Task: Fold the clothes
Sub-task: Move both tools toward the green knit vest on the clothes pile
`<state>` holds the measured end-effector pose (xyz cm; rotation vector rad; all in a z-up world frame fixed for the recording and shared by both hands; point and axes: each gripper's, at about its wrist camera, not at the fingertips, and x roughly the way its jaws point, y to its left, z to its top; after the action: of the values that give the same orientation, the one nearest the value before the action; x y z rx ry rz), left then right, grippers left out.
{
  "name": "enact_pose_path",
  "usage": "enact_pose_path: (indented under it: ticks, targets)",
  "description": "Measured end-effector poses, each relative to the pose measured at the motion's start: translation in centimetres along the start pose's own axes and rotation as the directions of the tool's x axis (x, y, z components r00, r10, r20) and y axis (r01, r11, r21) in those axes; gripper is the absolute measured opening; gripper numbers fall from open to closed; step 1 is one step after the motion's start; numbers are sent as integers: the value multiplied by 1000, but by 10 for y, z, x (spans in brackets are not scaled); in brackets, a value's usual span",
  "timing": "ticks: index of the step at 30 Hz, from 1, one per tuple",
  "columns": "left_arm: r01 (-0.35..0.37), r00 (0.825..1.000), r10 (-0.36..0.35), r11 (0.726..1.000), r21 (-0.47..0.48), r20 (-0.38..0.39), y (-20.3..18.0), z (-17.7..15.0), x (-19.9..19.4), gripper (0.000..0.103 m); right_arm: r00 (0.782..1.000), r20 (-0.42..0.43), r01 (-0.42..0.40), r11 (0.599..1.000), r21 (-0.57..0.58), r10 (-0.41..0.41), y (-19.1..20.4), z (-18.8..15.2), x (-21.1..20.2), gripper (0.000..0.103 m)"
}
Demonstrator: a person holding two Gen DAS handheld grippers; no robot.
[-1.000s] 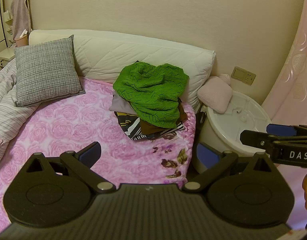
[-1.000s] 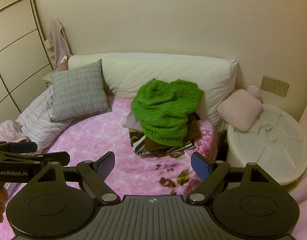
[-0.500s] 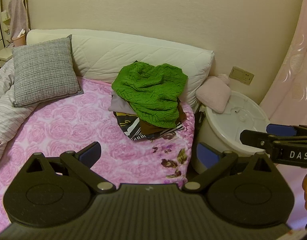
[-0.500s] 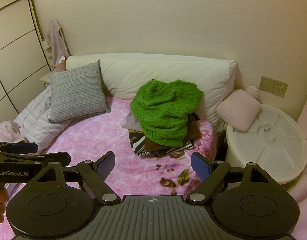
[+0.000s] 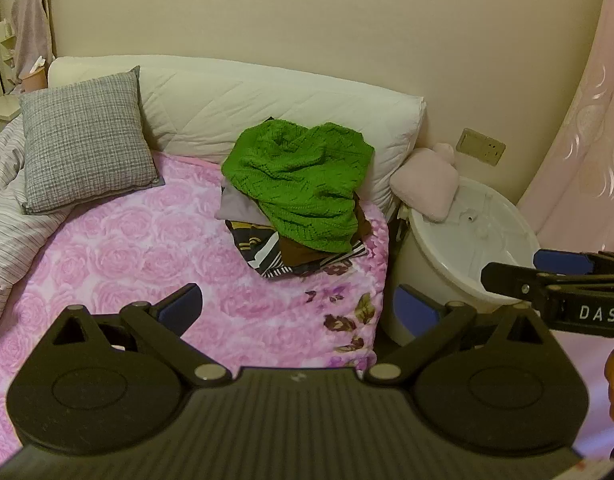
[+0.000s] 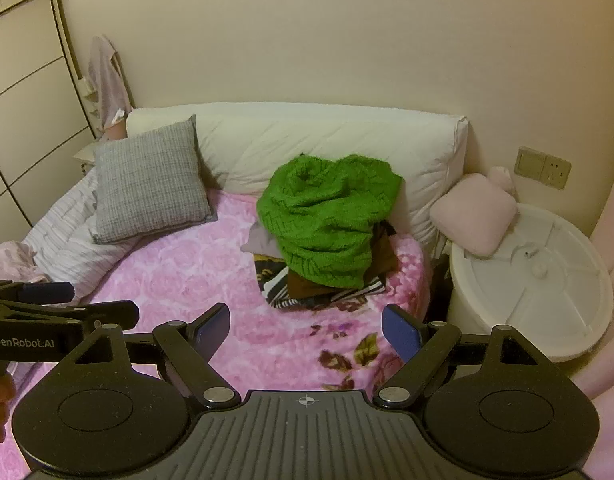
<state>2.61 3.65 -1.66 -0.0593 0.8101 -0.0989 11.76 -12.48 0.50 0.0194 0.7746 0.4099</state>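
Note:
A crumpled green knit sweater [image 5: 303, 184] [image 6: 331, 220] tops a pile of clothes [image 5: 291, 252] [image 6: 315, 288] at the bed's right side, against the long white bolster. Under it lie a grey garment, a brown one and a black-and-white patterned one. My left gripper [image 5: 299, 310] hangs open, well short of the pile, nothing between its blue pads. My right gripper [image 6: 307, 330] is open too, empty, at a similar distance. Each gripper shows at the edge of the other's view: the right gripper [image 5: 563, 280] and the left gripper [image 6: 59, 304].
A pink rose blanket [image 5: 127, 248] covers the bed. A grey cushion [image 5: 87, 152] and a striped quilt [image 6: 63, 232] lie at left. Right of the bed stands a white round tub [image 6: 547, 288] with a pink pillow [image 6: 475, 212] on it. Wardrobe [image 6: 23, 120] at far left.
Both views have drifted slightly; the pile and bed sit a little further left in the frames. Both grippers stay open and empty.

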Motion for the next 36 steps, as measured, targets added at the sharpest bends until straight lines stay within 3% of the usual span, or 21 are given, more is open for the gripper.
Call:
enact_pose_path:
  ticks: [16,34,36]
  targets:
    - [-31,999,30,999,-31,-31,16,19,31,101,999,-36,-21,1000,-19,20,1,16,34,81]
    - [-106,986,89,987,-121,-139,46,63,143,101,987,-153,-48,997,-56,38,-33,67,159,81]
    - [-139,982,115,977,-161,-149,50,71,159,101,987,-151,-61,996,-61,51,-36,73,174,81]
